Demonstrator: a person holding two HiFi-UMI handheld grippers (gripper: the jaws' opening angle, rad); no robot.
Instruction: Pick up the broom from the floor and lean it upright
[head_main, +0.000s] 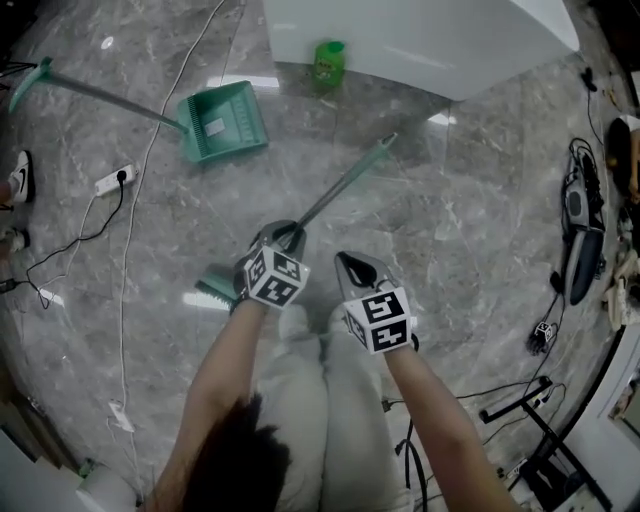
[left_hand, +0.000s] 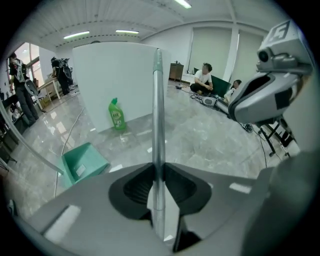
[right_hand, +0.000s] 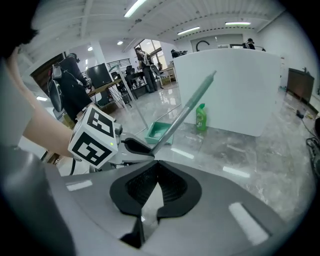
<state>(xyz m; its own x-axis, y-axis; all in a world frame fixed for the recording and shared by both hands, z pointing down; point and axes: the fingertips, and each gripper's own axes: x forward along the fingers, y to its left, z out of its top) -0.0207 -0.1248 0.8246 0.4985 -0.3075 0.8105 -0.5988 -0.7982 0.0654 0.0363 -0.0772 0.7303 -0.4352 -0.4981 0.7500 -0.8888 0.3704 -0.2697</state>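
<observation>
Grey-green broom (head_main: 340, 190): your left gripper (head_main: 290, 237) pinches its handle low down, near the teal head, pads tight on the shaft. The handle slants away from you toward the white panel (head_main: 420, 40) at the far edge of the marble floor (head_main: 450, 240). Your right gripper (head_main: 357, 268) sits just beside the left, jaws pressed together, nothing between them. A dustpan (head_main: 225, 120) lies toward the far left.

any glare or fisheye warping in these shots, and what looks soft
Head view: bright glare patches on the glossy floor, edges bend and darken. Left gripper view: fisheye, dark corners, left tongs soft, broom handle sharper. Right gripper view: same warping, right tongs soft.
</observation>
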